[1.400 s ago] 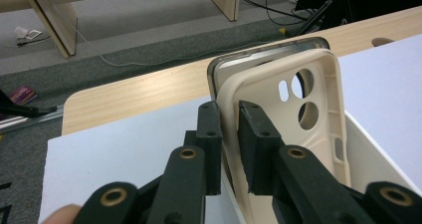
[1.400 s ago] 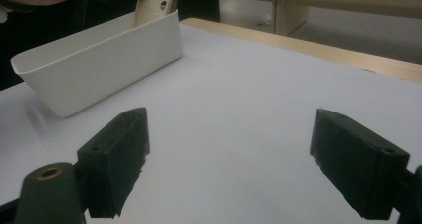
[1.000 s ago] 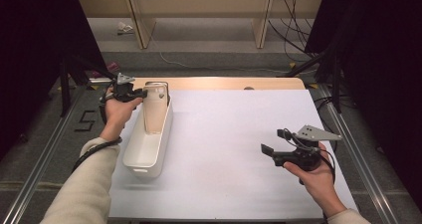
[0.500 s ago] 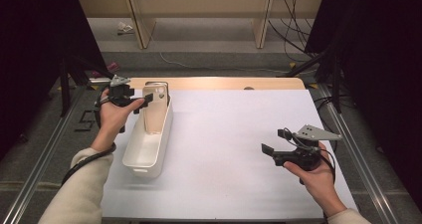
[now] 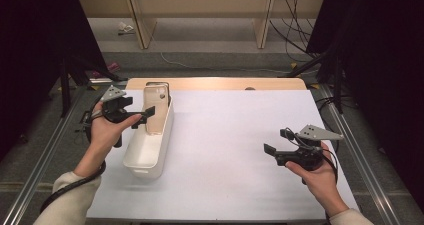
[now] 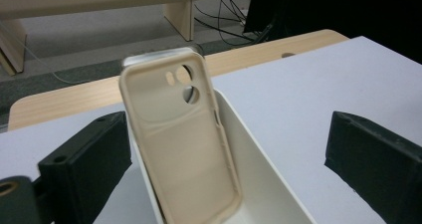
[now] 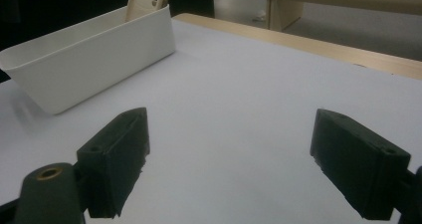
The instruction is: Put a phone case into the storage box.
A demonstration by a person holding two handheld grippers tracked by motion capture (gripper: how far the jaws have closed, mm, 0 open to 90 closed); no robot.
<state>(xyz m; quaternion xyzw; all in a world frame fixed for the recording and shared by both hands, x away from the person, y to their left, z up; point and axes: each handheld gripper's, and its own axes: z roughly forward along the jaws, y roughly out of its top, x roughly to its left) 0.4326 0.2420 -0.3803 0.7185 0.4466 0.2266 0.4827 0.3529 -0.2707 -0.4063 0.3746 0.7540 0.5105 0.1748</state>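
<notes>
At the far left of the table, the person's left hand (image 5: 102, 130) holds the left gripper (image 5: 145, 116) just beside the near-left wall of a long white bin (image 5: 145, 157). Its jaws have just been opening and now stand spread wide. In the left gripper view the two black jaws sit well apart, with nothing pressed between them. The beige phone case (image 6: 181, 139) stands ahead of them, free of both pads.

The phone case stands inside the bin at its far end, tilted back against the end wall, its open inner side with the camera cut-outs facing the left gripper. In the high view it pokes up above the bin's rim (image 5: 156, 107). The bin lies lengthwise on the white table cover (image 5: 225, 145), near the left edge, and a strip of bare wood shows past its far end.

The middle of the cover is plain white.

On the right, well apart from the bin, the person's right hand (image 5: 320, 177) holds the right gripper (image 5: 270, 152) low over the cover, pointing left toward the bin. Its jaws are spread too, with only the white cover between them in the right gripper view. There the bin (image 7: 94, 59) lies farther off.
</notes>
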